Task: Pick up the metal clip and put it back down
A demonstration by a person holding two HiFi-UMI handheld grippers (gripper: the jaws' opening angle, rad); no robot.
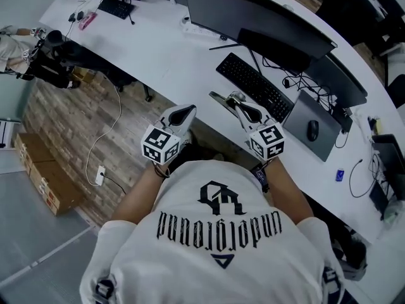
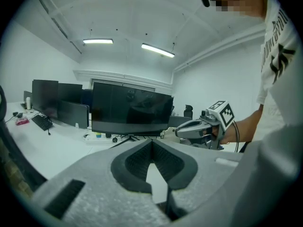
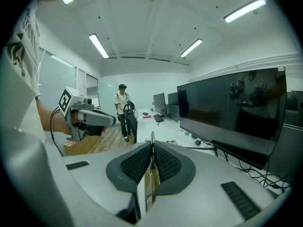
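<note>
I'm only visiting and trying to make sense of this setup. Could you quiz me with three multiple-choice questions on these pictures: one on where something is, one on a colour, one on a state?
1. Where is the metal clip?
A) on the floor
B) on a cardboard box
C) between the jaws of the right gripper

2. What colour is the keyboard just ahead of the person?
A) white
B) black
C) red

3. How do the jaws of the left gripper stand?
A) together, holding nothing
B) wide apart
C) clamped on a cable

Answers:
1 C: the right gripper view shows its pads shut on the thin metal strip.
2 B: the head view shows it black on the white desk.
3 A: the left gripper view shows the tips meeting with nothing between them.
</note>
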